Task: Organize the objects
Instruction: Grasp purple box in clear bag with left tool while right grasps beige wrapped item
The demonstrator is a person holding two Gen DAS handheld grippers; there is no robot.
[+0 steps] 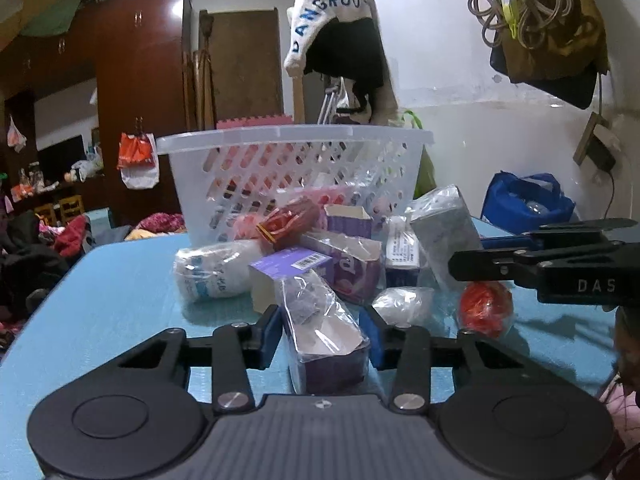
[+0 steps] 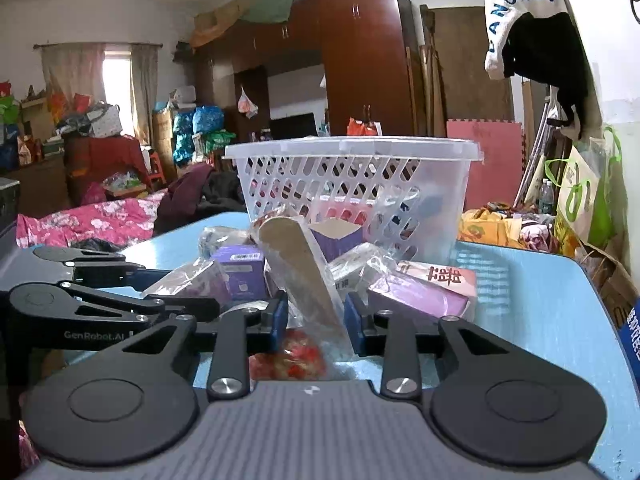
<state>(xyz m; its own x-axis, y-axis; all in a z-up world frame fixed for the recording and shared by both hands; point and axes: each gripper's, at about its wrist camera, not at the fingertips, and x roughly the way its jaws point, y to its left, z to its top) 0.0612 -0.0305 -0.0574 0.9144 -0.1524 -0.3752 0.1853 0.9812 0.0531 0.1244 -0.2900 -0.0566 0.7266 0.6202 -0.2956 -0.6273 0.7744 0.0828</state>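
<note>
relation: wrapped purple box [image 1: 326, 340] sits lower centre between left gripper [image 1: 325, 330] pads, long axis running away toward basket [image 1: 296, 140] | jaws: released, straddling, contact unclear | right gripper [image 2: 316, 322]: released around a tilted wrapped box [image 2: 304, 268]

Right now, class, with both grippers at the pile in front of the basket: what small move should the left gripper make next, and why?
Probably close the left gripper. Its open fingers already straddle the plastic-wrapped purple box on the blue table, so a grip seems the likely step before lifting it to the white basket behind the pile.
</note>
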